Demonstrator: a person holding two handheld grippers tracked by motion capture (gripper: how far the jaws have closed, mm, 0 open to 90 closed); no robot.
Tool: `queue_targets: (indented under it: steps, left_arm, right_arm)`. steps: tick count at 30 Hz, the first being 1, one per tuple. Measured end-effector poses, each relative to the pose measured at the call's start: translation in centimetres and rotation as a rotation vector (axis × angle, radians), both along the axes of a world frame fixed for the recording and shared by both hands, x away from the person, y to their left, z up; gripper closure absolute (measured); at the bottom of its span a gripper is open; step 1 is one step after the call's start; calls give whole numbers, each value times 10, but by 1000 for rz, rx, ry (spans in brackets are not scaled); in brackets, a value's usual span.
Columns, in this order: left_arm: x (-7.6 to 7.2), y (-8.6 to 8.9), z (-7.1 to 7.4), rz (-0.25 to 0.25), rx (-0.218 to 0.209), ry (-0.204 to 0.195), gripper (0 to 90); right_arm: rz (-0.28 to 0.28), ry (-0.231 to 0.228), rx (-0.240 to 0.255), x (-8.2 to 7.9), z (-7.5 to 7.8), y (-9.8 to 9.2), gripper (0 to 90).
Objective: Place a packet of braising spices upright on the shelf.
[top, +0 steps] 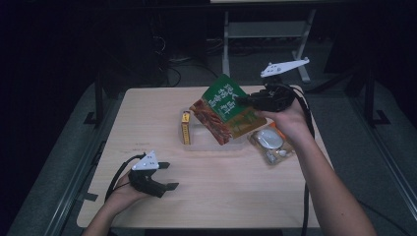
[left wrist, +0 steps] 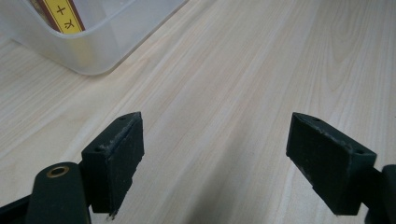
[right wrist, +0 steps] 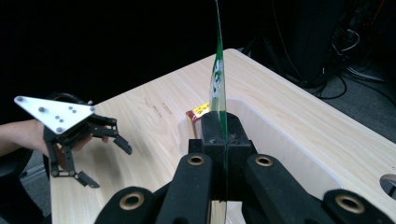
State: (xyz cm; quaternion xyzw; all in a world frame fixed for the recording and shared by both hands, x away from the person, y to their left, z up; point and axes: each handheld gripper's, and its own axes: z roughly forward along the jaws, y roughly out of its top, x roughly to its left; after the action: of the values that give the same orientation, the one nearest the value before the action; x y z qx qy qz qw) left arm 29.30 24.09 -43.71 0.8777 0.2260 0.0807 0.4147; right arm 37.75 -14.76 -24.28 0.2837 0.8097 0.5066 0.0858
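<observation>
On the near left of the pale wooden tabletop [top: 211, 196], the left tongs [top: 169, 176] rest low in a person's hand, jaws spread wide apart with nothing between them. Beyond them, toward the middle, a clear plastic bin [top: 216, 143] sits with a slim yellow box [top: 186, 128] standing inside at its left end. To the right of the bin lies a clear packet [top: 271, 143] holding something white.

Farther back and raised above the bin, the right tongs [top: 241, 102] are clamped tight on the right edge of a green and red snack bag [top: 219, 108], which hangs tilted in the air over the bin's far half. From the right gripper view the bag [right wrist: 218, 79] shows edge-on as a thin sheet rising from between the closed jaws.

The bag looks light, thin and floppy, with a slick film surface that could slide in a pinch; the flat sealed edge, where it is now held, seems the safest place to grip.
</observation>
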Motion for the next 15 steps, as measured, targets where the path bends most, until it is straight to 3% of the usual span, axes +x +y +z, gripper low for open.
queue_targets:
  steps: [15]
  left_arm:
    - [0,-1,-2,-6,7,7,188]
  right_arm:
    - [-31,17,-2,19,-4,13,900]
